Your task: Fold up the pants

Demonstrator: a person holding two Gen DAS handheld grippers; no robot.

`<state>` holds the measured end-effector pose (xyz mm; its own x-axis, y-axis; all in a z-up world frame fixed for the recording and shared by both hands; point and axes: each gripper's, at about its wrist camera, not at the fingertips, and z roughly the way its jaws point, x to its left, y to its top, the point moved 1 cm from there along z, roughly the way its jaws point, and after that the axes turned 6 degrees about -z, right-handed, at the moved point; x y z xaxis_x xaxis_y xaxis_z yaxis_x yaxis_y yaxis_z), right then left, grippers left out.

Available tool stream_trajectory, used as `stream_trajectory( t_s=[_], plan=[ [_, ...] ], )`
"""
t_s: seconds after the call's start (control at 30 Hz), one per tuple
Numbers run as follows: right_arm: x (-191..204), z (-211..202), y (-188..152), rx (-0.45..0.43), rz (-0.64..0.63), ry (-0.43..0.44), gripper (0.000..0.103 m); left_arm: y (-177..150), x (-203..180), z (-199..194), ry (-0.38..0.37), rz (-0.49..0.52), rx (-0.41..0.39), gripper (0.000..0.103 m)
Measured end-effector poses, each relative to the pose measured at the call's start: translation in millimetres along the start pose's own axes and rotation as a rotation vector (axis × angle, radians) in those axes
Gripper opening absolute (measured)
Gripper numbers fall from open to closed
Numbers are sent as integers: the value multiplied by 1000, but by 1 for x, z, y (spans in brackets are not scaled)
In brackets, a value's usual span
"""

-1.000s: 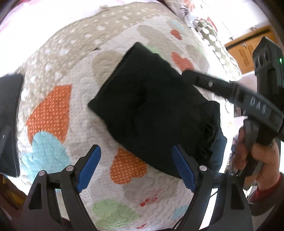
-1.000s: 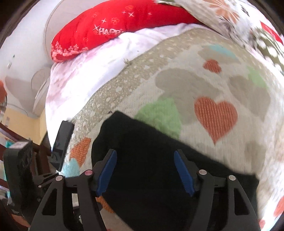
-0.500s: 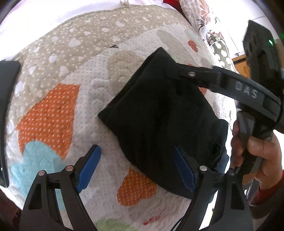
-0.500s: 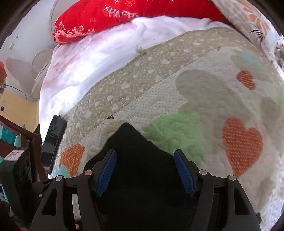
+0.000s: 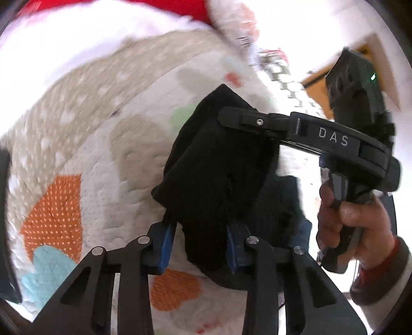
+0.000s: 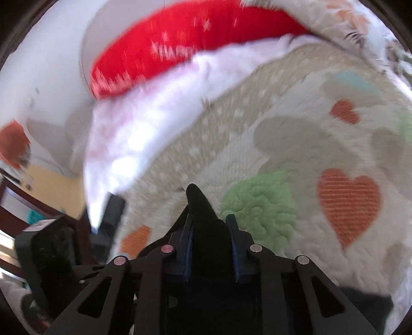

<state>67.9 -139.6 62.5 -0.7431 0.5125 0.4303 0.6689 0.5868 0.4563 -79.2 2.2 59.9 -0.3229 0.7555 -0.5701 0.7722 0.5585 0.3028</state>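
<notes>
Left wrist view: my left gripper [image 5: 197,244] is clamped on the near edge of the pants [image 5: 221,165], the black cloth bunched between the blue pads [image 5: 164,243]. The pants rise off the quilt [image 5: 85,154] in a lifted fold that runs from my left fingers up to my right gripper [image 5: 226,117], which holds the far corner. My right hand [image 5: 352,221] grips that tool's handle at the right edge. A red pillow [image 5: 128,5] lies at the head of the bed (blurred by motion). The right tool's arm crosses in front of the upper part of the cloth.

Right wrist view: my right gripper [image 6: 209,244] is closed on a pinch of the pants [image 6: 203,208]; a pointed peak of cloth stands up just past the pads. The quilt [image 6: 283,144] with its green and orange hearts lies beyond, the red pillow [image 6: 195,43] farther back. The body of my left tool [image 6: 46,252] shows at lower left.

Change from half a second ago: both sets of fingers were spread wide above flat-lying pants; both have now closed on the cloth and raised it.
</notes>
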Motion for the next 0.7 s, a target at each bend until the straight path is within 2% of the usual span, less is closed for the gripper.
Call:
stream_trajectory(
  t_s=[0.13, 0.27, 0.3, 0.33, 0.4, 0.43, 0.53, 0.57, 0.63, 0.7],
  plan=[
    [-13, -83, -25, -134, 59, -13, 22, -14, -63, -32, -52, 181, -28, 31],
    [-44, -159, -80, -236, 188, -64, 22, -48, -138, -34, -149, 375, 5, 31],
    [-55, -173, -99, -250, 224, -89, 22, -55, -146, -32, -167, 410, 21, 31],
    [-67, -181, -114, -253, 255, -112, 23, -69, -165, -20, -186, 466, 51, 31],
    [-92, -189, -153, -237, 356, -166, 24, -87, -183, 1, -199, 517, 107, 31],
    [-105, -191, -171, -225, 408, -203, 30, -101, -194, 20, -212, 541, 151, 31],
    [-131, -197, -223, -190, 552, -300, 33, -132, -209, 60, -185, 621, 242, 31],
    [-137, -199, -238, -195, 606, -297, 34, -140, -210, 73, -172, 625, 290, 31],
    [-141, -202, -260, -212, 695, -273, 45, -150, -210, 85, -149, 618, 367, 31],
    [-138, -208, -274, -262, 747, -241, 58, -156, -209, 80, -136, 636, 388, 36]
  ],
)
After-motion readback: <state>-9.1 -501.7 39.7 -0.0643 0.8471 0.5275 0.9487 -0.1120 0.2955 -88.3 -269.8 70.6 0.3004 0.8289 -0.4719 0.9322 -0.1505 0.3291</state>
